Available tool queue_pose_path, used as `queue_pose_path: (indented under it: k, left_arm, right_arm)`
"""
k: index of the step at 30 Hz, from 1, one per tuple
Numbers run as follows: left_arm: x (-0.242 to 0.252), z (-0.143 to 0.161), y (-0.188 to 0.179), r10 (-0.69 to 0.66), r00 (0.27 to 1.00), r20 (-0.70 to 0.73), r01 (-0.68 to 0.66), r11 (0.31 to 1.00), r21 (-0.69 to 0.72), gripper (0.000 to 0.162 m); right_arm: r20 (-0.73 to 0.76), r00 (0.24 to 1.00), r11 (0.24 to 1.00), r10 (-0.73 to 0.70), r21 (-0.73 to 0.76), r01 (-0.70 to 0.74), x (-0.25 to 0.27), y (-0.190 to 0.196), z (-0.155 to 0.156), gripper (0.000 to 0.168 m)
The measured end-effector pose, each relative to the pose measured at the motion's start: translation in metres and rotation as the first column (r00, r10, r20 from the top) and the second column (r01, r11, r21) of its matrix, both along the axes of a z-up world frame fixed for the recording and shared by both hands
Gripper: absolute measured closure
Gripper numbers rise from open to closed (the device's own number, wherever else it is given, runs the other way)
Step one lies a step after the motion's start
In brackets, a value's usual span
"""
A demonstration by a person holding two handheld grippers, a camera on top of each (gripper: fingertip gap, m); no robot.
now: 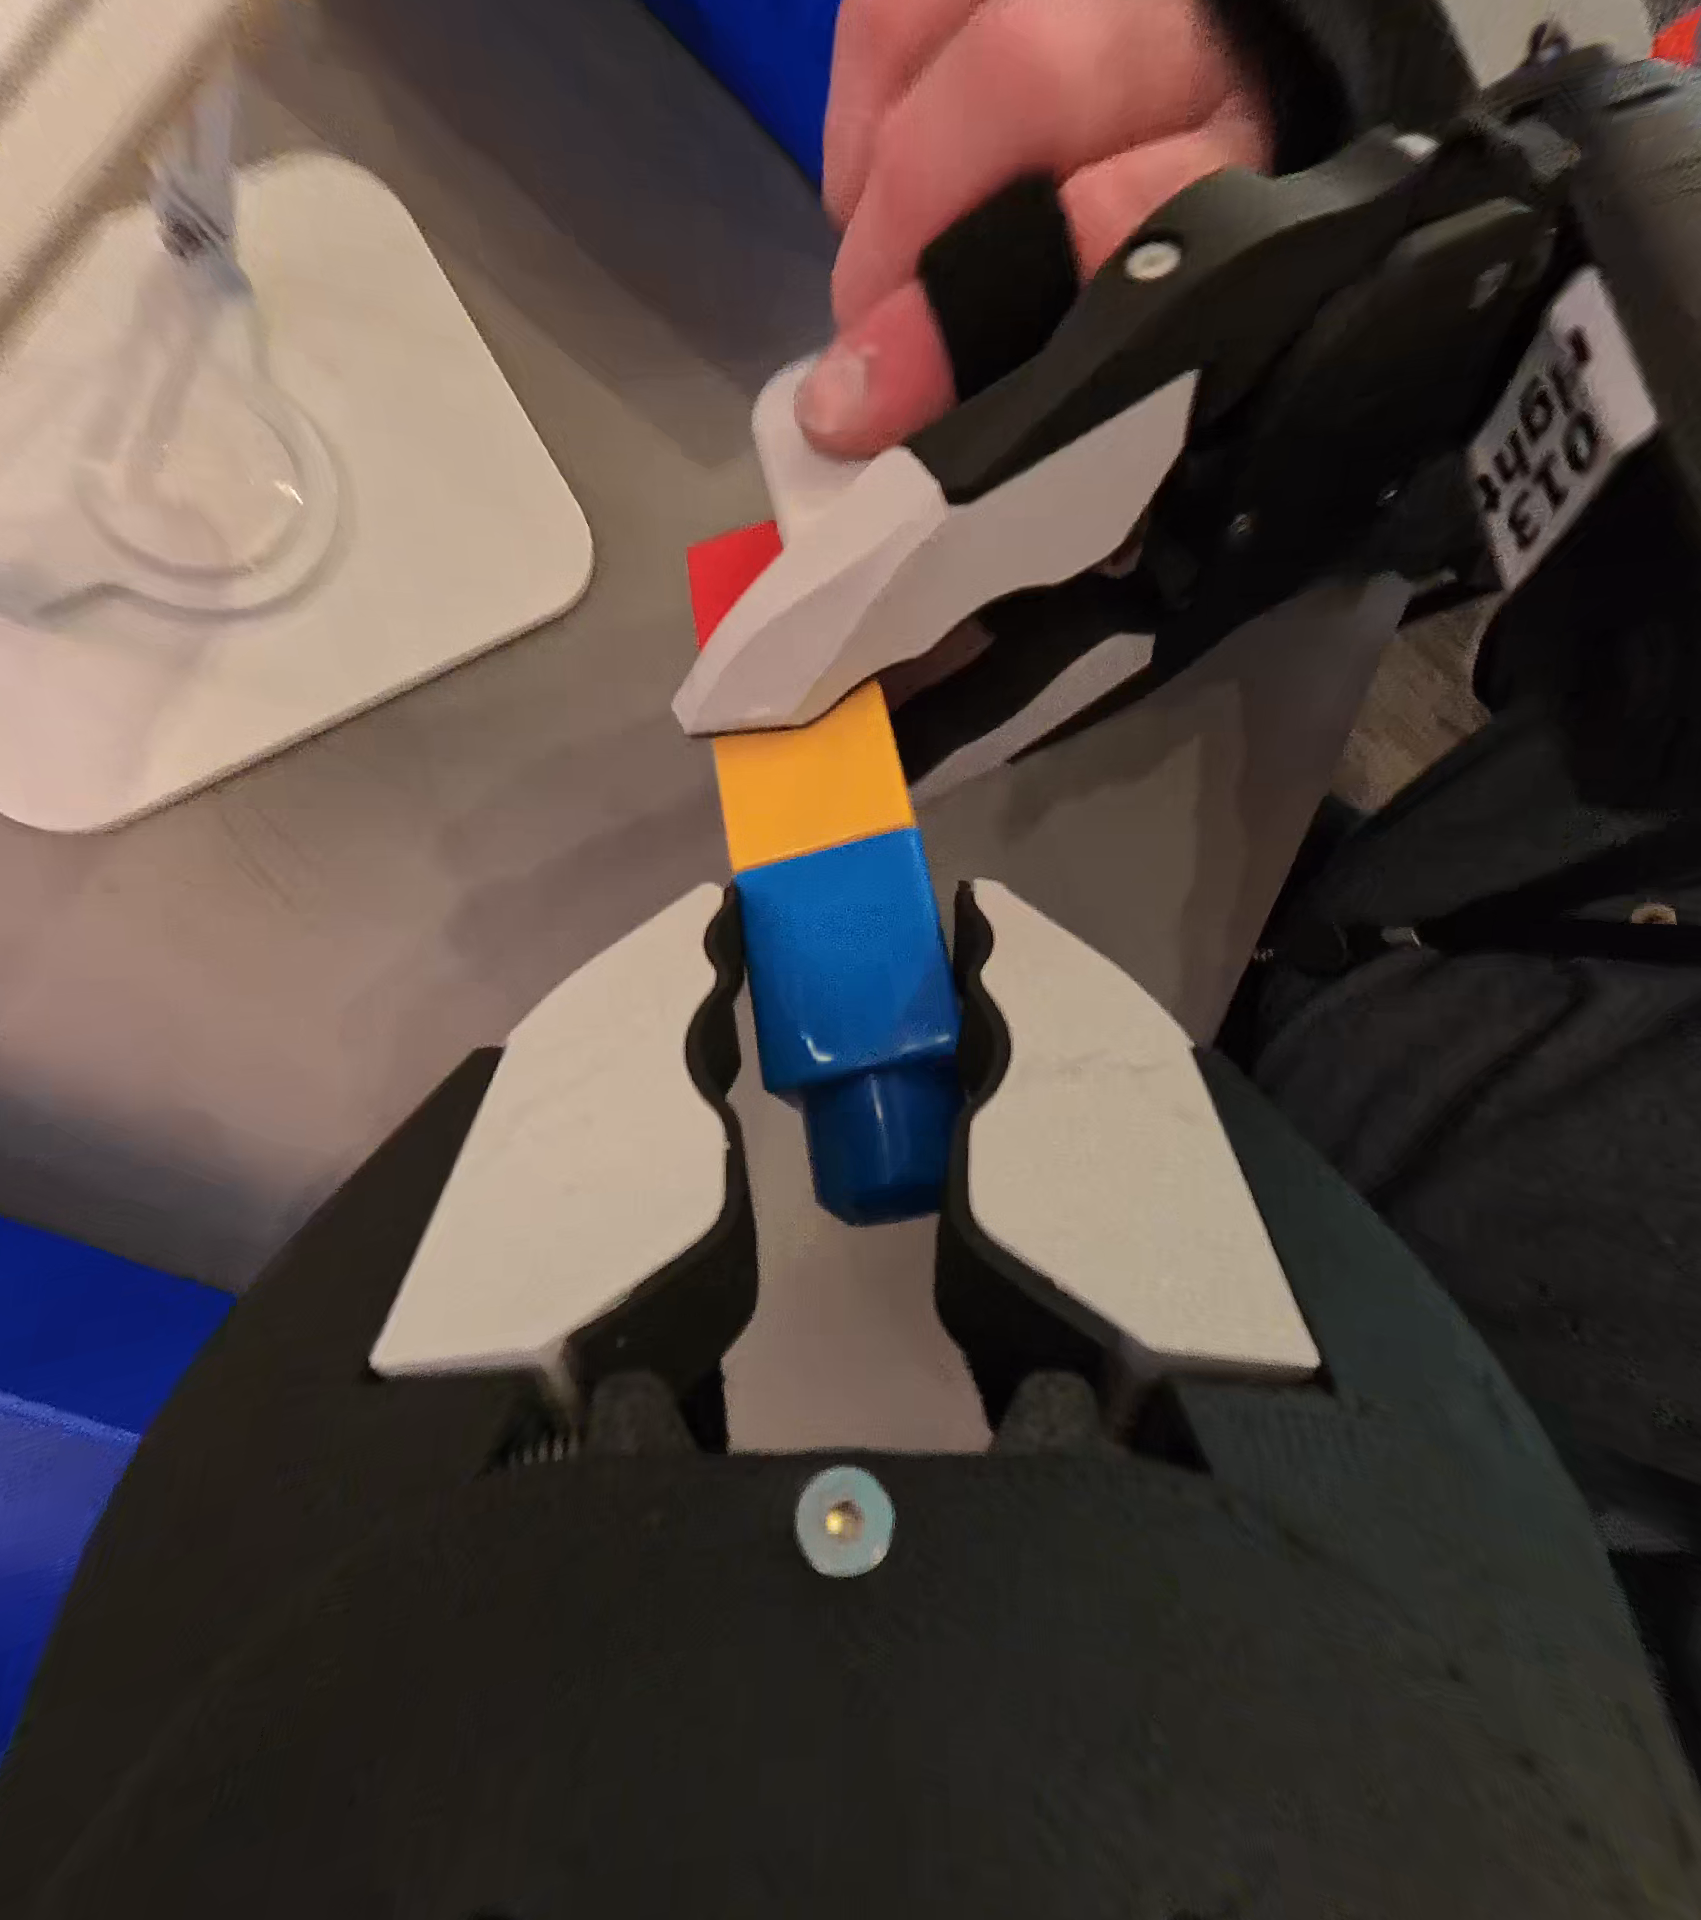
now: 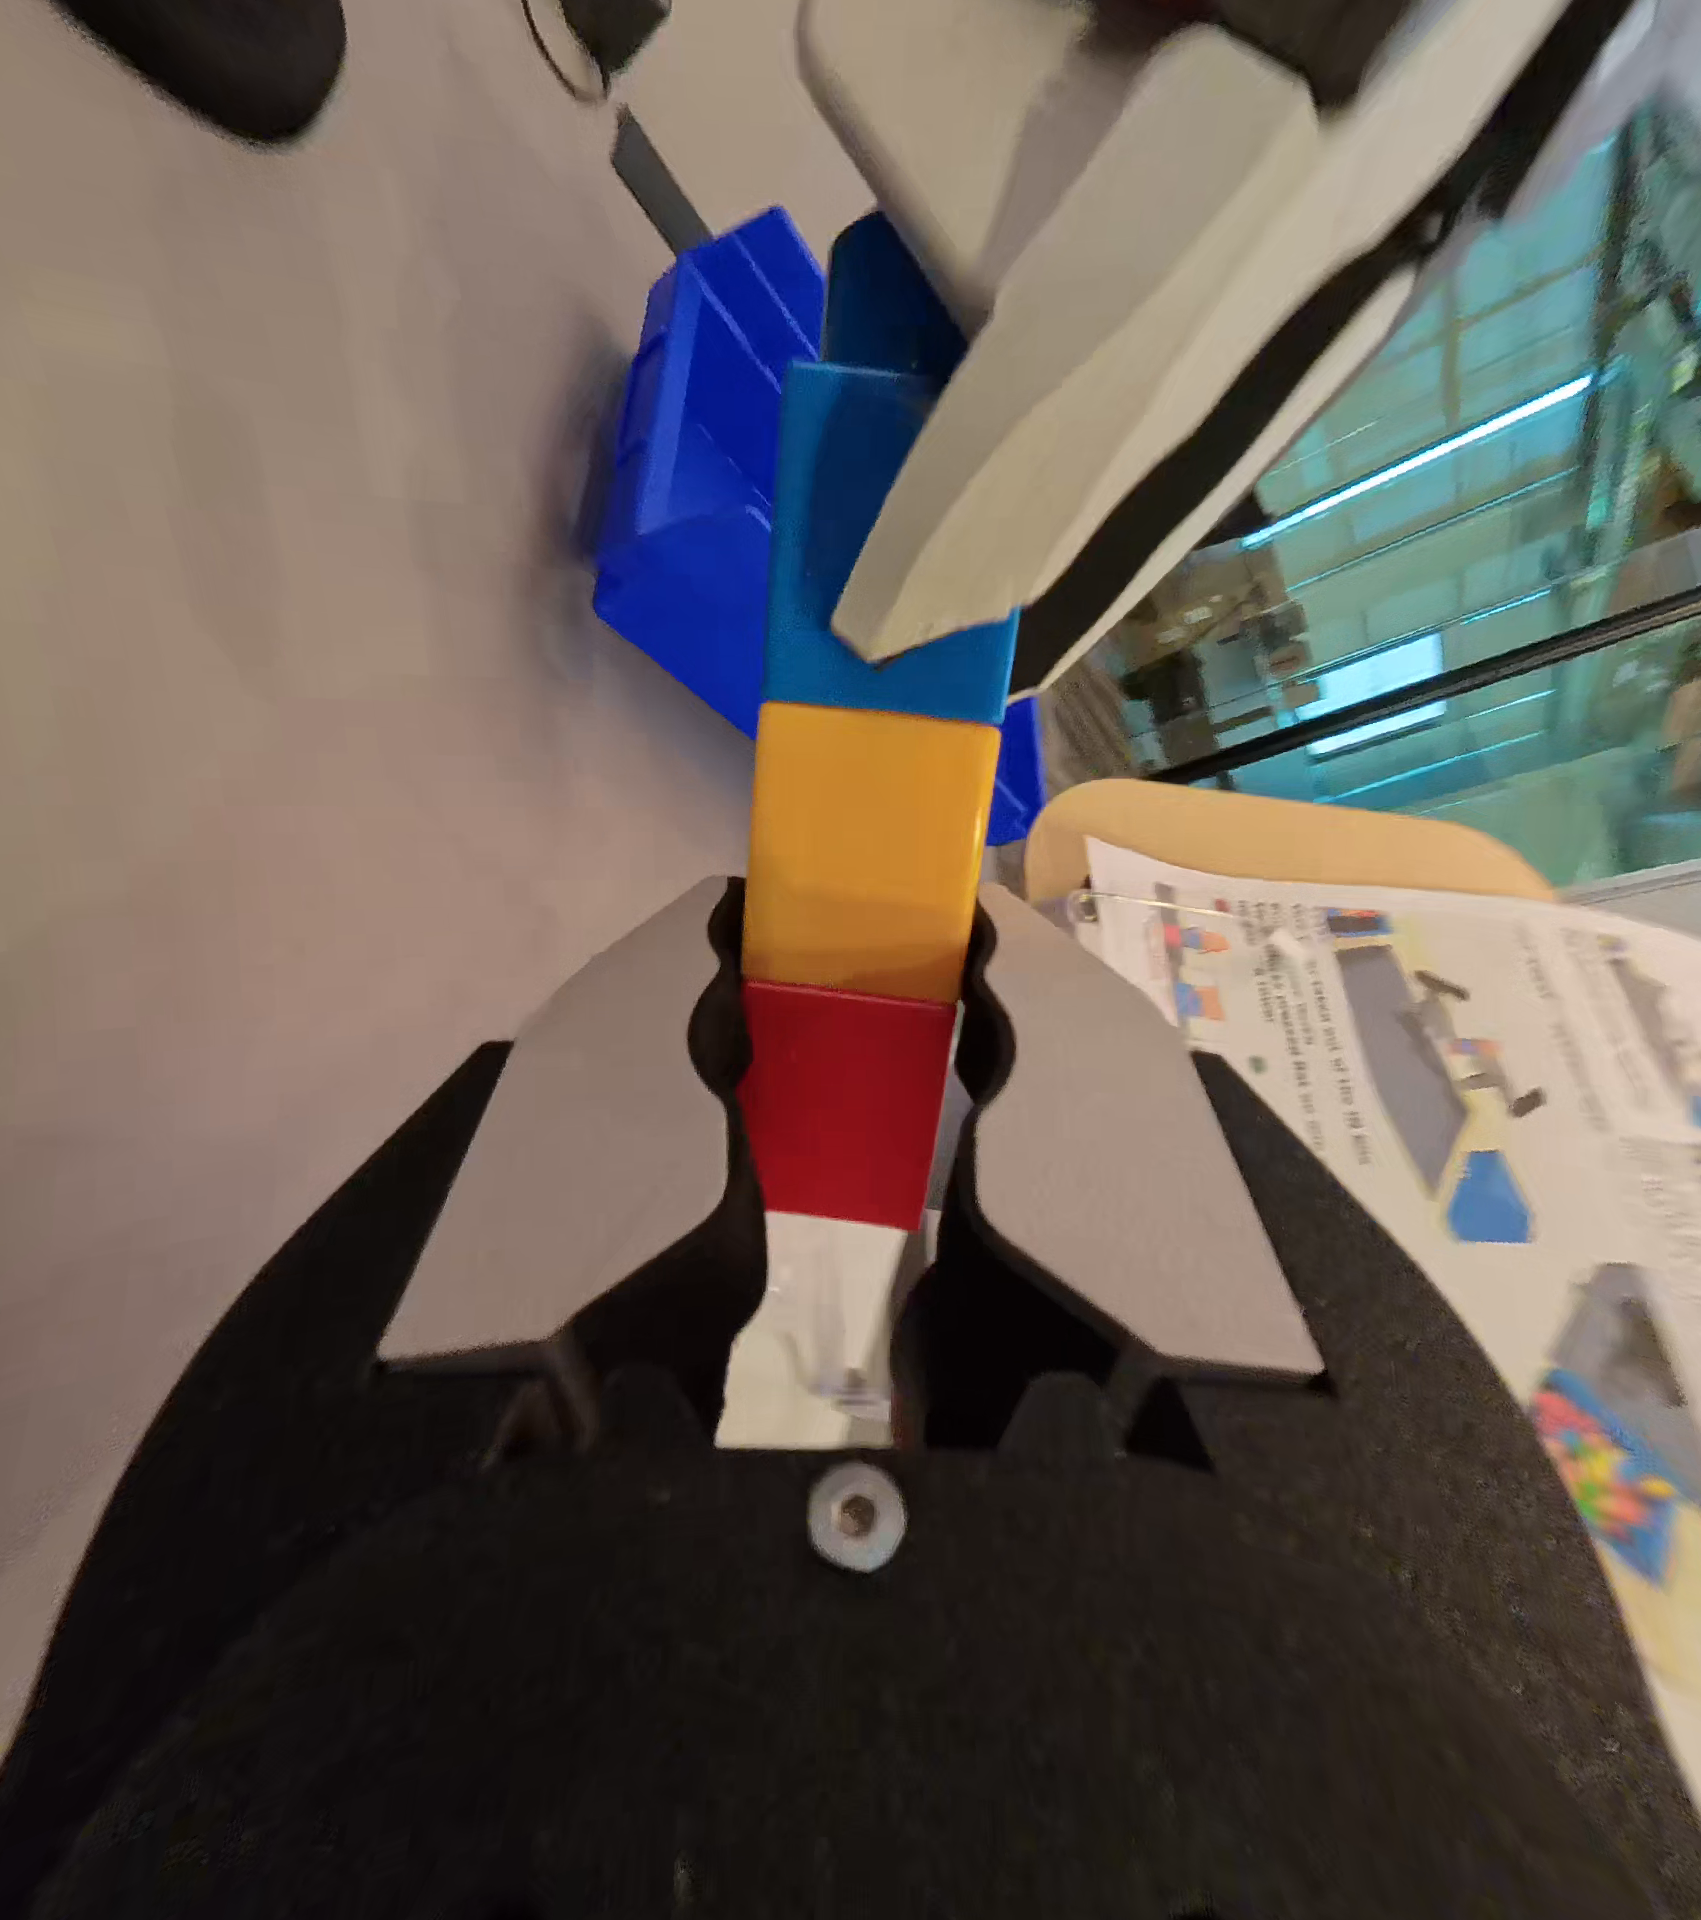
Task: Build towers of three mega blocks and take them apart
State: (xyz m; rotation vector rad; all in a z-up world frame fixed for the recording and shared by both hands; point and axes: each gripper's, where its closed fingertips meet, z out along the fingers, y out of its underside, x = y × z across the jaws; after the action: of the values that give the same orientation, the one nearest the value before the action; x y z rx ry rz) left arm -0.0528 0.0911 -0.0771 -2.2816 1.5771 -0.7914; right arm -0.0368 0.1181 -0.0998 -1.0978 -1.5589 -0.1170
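Your left gripper point(image 1: 846, 997) had its two fingers closed in from both sides on what it held. Your right gripper point(image 2: 851, 1039) was clamped likewise, meeting the left nearly head-on. Your hand point(image 1: 981, 197) wrapped the right gripper's handle, one fingertip pressed on its grey finger.

I see a white rectangular label with black print point(image 1: 1542, 436) on the side of the black right gripper point(image 1: 752, 665), upside down from my left camera. A stapled white printed paper sheet with small colour pictures point(image 2: 1511, 1195) carries lines of blurred text.
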Motion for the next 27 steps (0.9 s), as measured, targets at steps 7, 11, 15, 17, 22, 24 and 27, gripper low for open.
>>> queue_pose_path:
  k: [7,11,15,17,22,24,27]
  left_arm:
    - [0.004,0.052,0.015,-0.063,0.954,0.293,-0.027,0.955,0.294,0.089]
    - [0.015,0.051,0.007,-0.133,0.922,0.365,-0.007,0.934,0.358,0.102]
    - [0.022,0.044,0.003,-0.153,0.894,0.422,0.001,0.941,0.339,0.12]
    - [0.024,0.045,0.004,-0.14,0.877,0.46,-0.016,0.948,0.319,0.12]
    - [0.029,0.049,0.007,-0.113,0.819,0.563,-0.062,0.957,0.283,0.112]
    - [0.032,0.045,0.005,-0.125,0.798,0.589,-0.051,0.96,0.274,0.105]
    - [0.04,0.036,0.005,-0.114,0.784,0.61,-0.057,0.966,0.253,0.11]
  right_arm:
    - [-0.328,0.939,0.902,0.1,-0.367,-0.225,0.001,-0.011,0.017,0.131]
    - [-0.432,0.895,0.814,0.113,-0.476,-0.333,-0.004,-0.018,0.019,0.131]
    - [-0.525,0.842,0.727,0.12,-0.531,-0.435,-0.006,-0.024,0.027,0.131]
    - [-0.543,0.831,0.7,0.118,-0.548,-0.458,-0.006,-0.024,0.027,0.131]
    - [-0.628,0.772,0.622,0.098,-0.567,-0.54,-0.004,-0.026,0.037,0.131]
    - [-0.67,0.738,0.578,0.083,-0.571,-0.583,-0.002,-0.027,0.043,0.131]
    - [-0.697,0.712,0.543,0.088,-0.566,-0.621,-0.002,-0.031,0.047,0.131]
